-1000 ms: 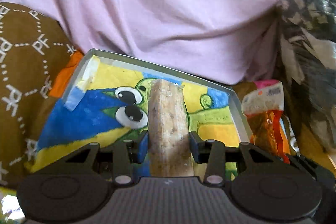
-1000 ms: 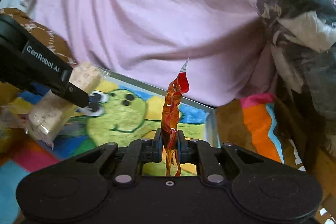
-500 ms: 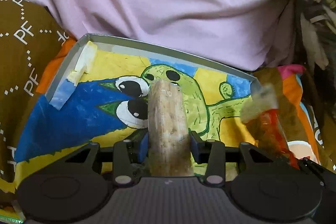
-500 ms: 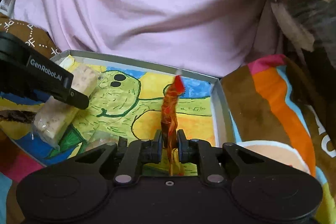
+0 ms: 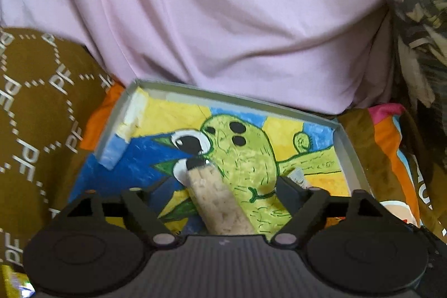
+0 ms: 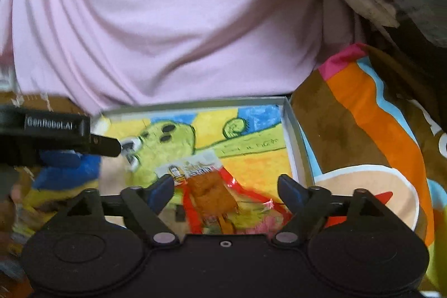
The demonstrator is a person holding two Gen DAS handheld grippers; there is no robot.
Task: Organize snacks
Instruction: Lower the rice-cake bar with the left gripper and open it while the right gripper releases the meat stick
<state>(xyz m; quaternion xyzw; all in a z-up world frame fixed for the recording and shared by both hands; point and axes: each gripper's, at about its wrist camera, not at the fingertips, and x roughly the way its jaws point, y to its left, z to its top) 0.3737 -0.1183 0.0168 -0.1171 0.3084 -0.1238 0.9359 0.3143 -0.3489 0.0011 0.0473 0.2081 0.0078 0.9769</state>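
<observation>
From the left wrist, the tray (image 5: pixel 347 143) rim bounds open painted floor where the rice bar (image 5: pixel 220 203) lies untouched between the just-spread left gripper (image 5: pixel 223 190), while the right wrist shows the right gripper (image 6: pixel 225 189) just opened over the red snack packet (image 6: pixel 212 189).

Both grippers (image 5: pixel 220 186) (image 6: pixel 226 186) just spread wide.

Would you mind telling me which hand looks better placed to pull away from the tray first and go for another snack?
Probably the right. Both grippers' jaws have just opened, but the right gripper stands well clear of its red packet in the tray, while the rice bar lies close beside the left gripper finger.
</observation>
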